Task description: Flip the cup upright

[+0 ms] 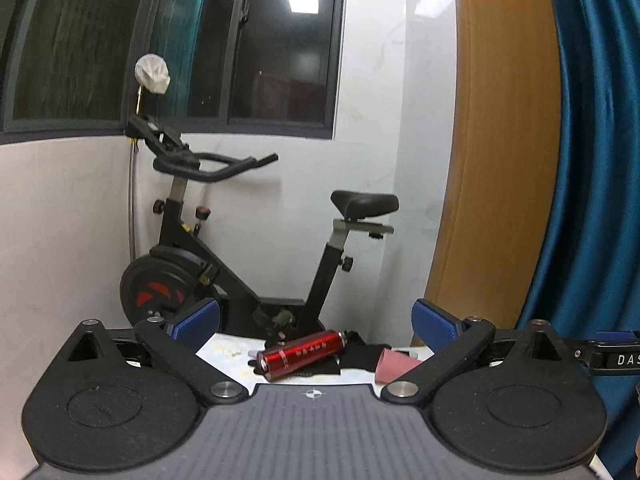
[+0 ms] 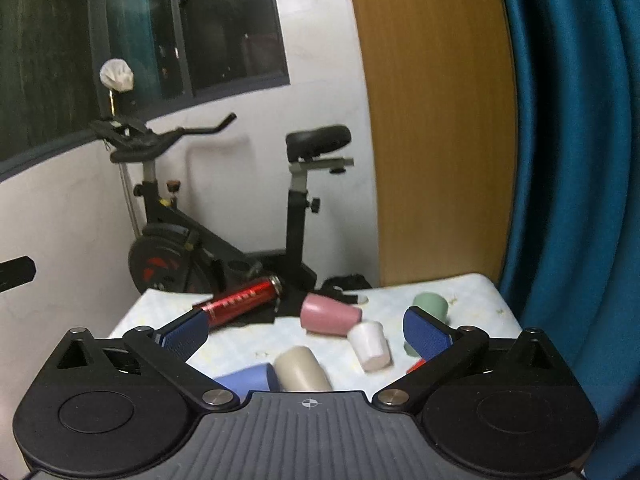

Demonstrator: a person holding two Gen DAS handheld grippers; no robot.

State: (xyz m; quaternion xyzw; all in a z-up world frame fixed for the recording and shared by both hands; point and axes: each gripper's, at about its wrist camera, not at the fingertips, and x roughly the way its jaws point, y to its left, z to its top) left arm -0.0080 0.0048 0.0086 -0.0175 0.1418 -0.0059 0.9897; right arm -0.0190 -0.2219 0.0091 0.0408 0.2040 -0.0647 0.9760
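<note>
In the right wrist view several cups lie on a pale table (image 2: 460, 288): a pink cup (image 2: 330, 314) on its side, a small white cup (image 2: 370, 344) tipped over, a beige cup (image 2: 300, 370) and a blue cup (image 2: 248, 378) on their sides close in, and a green cup (image 2: 430, 306) partly hidden behind the right finger. My right gripper (image 2: 306, 330) is open and empty above the near cups. My left gripper (image 1: 316, 320) is open and empty; its view shows the pink cup (image 1: 396, 366) low on the right.
A red metal bottle (image 2: 244, 300) lies on its side on a black cloth (image 2: 288, 304) at the table's far edge; it also shows in the left wrist view (image 1: 302, 354). An exercise bike (image 2: 192, 248) stands behind the table. A blue curtain (image 2: 572, 160) hangs at right.
</note>
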